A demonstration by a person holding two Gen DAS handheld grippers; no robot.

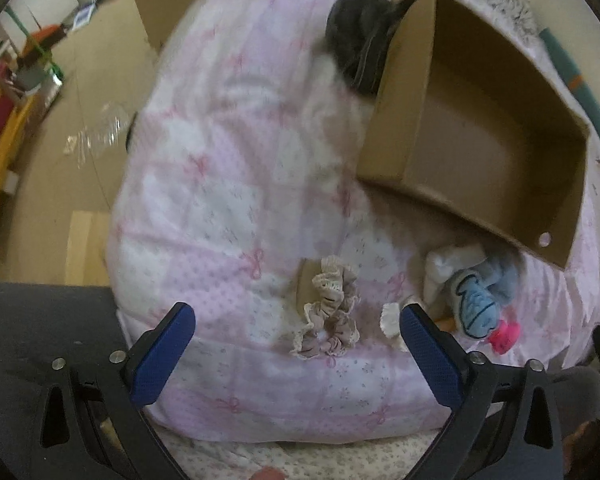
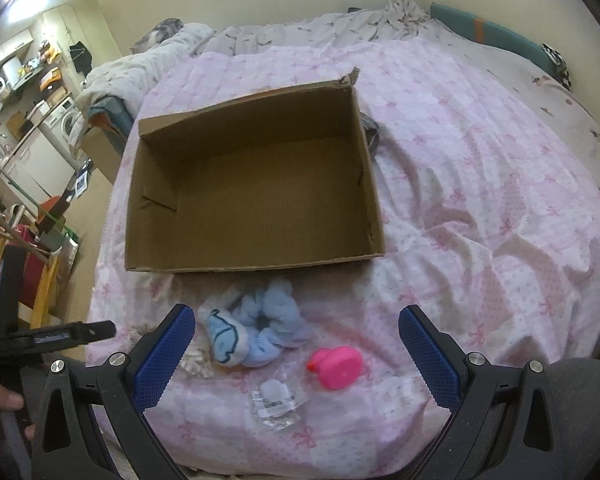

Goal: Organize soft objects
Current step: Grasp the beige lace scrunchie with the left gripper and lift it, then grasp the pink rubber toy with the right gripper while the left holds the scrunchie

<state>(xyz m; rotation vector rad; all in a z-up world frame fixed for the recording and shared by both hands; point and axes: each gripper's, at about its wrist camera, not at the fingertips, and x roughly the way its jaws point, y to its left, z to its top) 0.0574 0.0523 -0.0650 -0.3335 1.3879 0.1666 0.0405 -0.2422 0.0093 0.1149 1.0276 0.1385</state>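
Note:
An open cardboard box [image 2: 256,184] [image 1: 480,128] lies on the pink quilt with nothing inside. In front of it sit a light blue plush scrunchie [image 2: 256,328] [image 1: 480,300], a pink rubber duck [image 2: 338,366] [image 1: 504,334] and a small clear packet [image 2: 276,400]. A beige lace-trimmed scrunchie [image 1: 330,308] lies just ahead of my left gripper [image 1: 296,340], which is open above the quilt. My right gripper [image 2: 296,344] is open too, hovering near the blue scrunchie and the duck. A cream frilly item [image 1: 392,320] [image 2: 196,360] lies beside the left gripper's right finger.
The pink quilt [image 2: 480,184] covers a bed with a rumpled grey blanket [image 2: 300,32] at the far end. A dark garment [image 1: 356,48] lies beside the box. The bed's left edge drops to a floor with cardboard [image 1: 96,80], a washing machine [image 2: 66,126] and clutter.

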